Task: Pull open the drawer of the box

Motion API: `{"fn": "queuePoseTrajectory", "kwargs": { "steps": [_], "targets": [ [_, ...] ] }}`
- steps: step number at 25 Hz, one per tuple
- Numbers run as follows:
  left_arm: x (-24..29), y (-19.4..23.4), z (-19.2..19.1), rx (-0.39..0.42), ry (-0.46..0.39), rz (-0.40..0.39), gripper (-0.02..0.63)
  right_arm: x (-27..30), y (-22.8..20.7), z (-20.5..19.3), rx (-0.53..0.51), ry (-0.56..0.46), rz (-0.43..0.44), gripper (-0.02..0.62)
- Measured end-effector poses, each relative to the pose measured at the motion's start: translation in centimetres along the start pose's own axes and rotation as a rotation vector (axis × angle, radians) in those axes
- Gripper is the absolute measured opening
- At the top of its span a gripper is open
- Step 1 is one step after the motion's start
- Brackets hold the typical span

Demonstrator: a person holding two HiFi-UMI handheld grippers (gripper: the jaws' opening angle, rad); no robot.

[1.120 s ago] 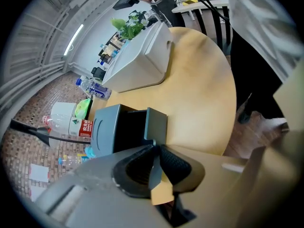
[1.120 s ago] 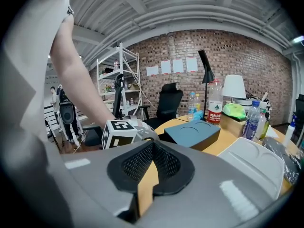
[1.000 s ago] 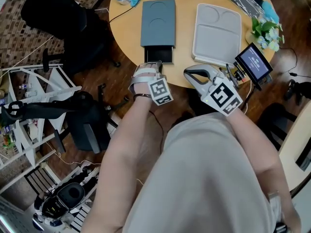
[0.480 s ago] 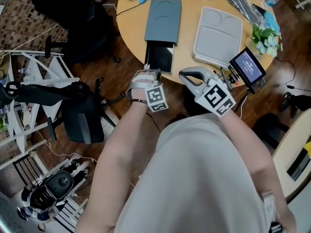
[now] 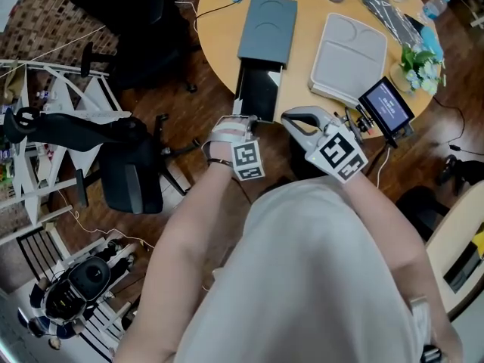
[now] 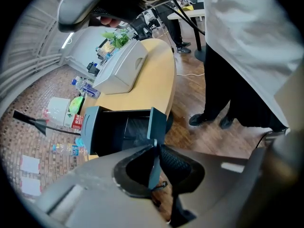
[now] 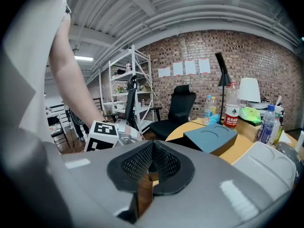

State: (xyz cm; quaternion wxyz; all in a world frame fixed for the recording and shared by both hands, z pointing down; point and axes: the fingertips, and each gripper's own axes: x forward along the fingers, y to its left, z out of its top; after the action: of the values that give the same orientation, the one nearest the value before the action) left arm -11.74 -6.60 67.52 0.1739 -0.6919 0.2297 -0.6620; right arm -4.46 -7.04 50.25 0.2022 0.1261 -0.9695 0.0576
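Grey-blue box is set near the edge of the round wooden table, w/ its drawer drawn out toward the person, its front reaching to or just past the table edge. Vs a sec ago, far more of the dark drawer interior is exposed: only a short strip was shown below the box then, a long section is out now. No shift of the box rel. to the white tray beside it is noted, so the drawer alone seems to have been moved.

L gripper is clamped on the drawer's thin front panel, the panel edge pinched betw. the pads, as shown in the left gripper view. R gripper is held just beside it, jaws pressed together w/ nothing betw. them; no part in the pull is taken by it.

Task is judged mostly done, poss. complete, since the drawer is well open. Only a release of the panel is prob. left. If the pull is carried on, the drawer could be drawn right out of the box or tipped, as much of it looks unsupported.
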Motion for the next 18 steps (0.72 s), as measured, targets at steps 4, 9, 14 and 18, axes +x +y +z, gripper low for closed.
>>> {"fn": "queuePoseTrajectory", "kwargs": {
  "steps": [4, 9, 14, 18],
  "targets": [
    [0.1, -1.3, -0.1, -0.013, 0.005, -0.035, 0.044, 0.0, 0.5, 0.2, -0.005, -0.008, 0.008, 0.002],
    [0.3, -1.5, -0.5, -0.05, 0.004, -0.044, 0.049, -0.2, 0.7, 0.2, -0.005, -0.005, 0.006, 0.002],
    [-0.5, -1.0, -1.0, -0.215, -0.036, -0.026, 0.066, -0.2, 0.8, 0.5, -0.007, -0.008, 0.008, 0.002],
    [-3.1, -0.5, -2.0, -0.507, -0.107, 0.015, 0.043, -0.1, 1.4, 0.8, 0.011, -0.014, 0.018, 0.002]
  ]
}}
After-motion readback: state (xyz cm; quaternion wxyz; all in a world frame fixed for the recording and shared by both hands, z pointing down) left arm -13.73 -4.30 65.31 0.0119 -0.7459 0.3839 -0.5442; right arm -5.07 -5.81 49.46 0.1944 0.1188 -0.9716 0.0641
